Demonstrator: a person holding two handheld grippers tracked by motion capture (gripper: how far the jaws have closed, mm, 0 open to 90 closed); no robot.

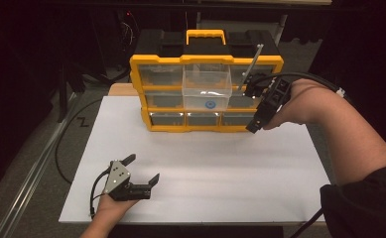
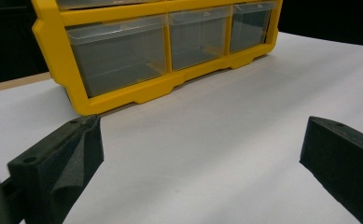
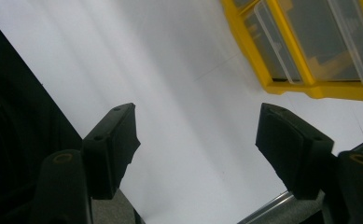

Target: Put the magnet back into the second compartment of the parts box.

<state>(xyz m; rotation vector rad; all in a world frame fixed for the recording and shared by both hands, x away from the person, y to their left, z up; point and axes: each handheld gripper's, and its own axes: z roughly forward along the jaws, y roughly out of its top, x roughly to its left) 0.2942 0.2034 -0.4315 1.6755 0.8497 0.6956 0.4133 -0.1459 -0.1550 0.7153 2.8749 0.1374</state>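
A yellow and black drawer cabinet [image 1: 151,64] stands at the back of a white board [image 1: 195,168]. Its clear middle drawer [image 1: 206,82] is pulled out, and a small blue round thing [image 1: 210,104] lies in it. My right gripper [image 1: 253,128] hangs by the cabinet's lower right corner, pointing down at the board. In the right gripper view its jaws stand open [image 3: 198,140] with nothing between them, beside the cabinet's yellow frame [image 3: 310,88]. My left gripper [image 1: 143,167] rests near the board's front left, open and empty [image 2: 202,140], facing the cabinet's bottom row of drawers [image 2: 123,60].
A black cable [image 1: 64,144] loops over the floor left of the board. A metal rail [image 1: 27,183] runs along the table's left side. Bare white board lies between the two grippers.
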